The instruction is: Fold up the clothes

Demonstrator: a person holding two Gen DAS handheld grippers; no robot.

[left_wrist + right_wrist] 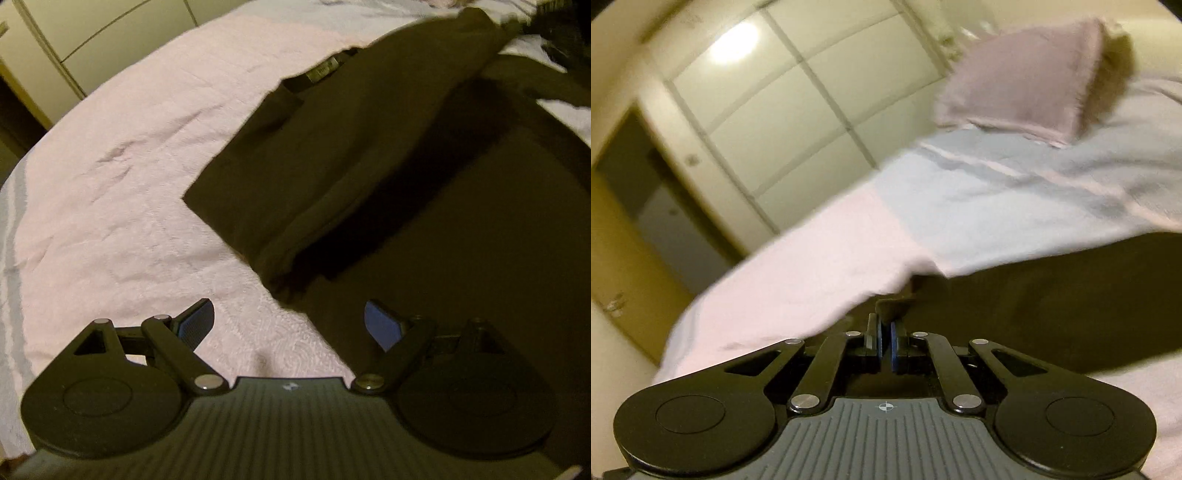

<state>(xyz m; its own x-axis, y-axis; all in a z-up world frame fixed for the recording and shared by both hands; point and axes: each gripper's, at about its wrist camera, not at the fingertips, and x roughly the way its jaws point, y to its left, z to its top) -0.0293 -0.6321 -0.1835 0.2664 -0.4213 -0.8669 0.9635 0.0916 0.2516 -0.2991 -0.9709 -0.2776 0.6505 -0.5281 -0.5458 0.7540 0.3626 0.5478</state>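
Dark garment ahead of open left jaws

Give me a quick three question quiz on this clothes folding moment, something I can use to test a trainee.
1. True or false: the left gripper has its jaws spread wide with nothing between them.
2. Multiple choice: the dark garment lies on A) a wooden floor, B) a pink bedspread, C) a metal rack.
3. Fill in: in the right wrist view, the right gripper has its jaws ____ at the edge of the dark cloth.

Key
1. True. The blue pads stand far apart over the bedspread and the garment's edge.
2. B.
3. Shut. Whether cloth is pinched between them cannot be told.
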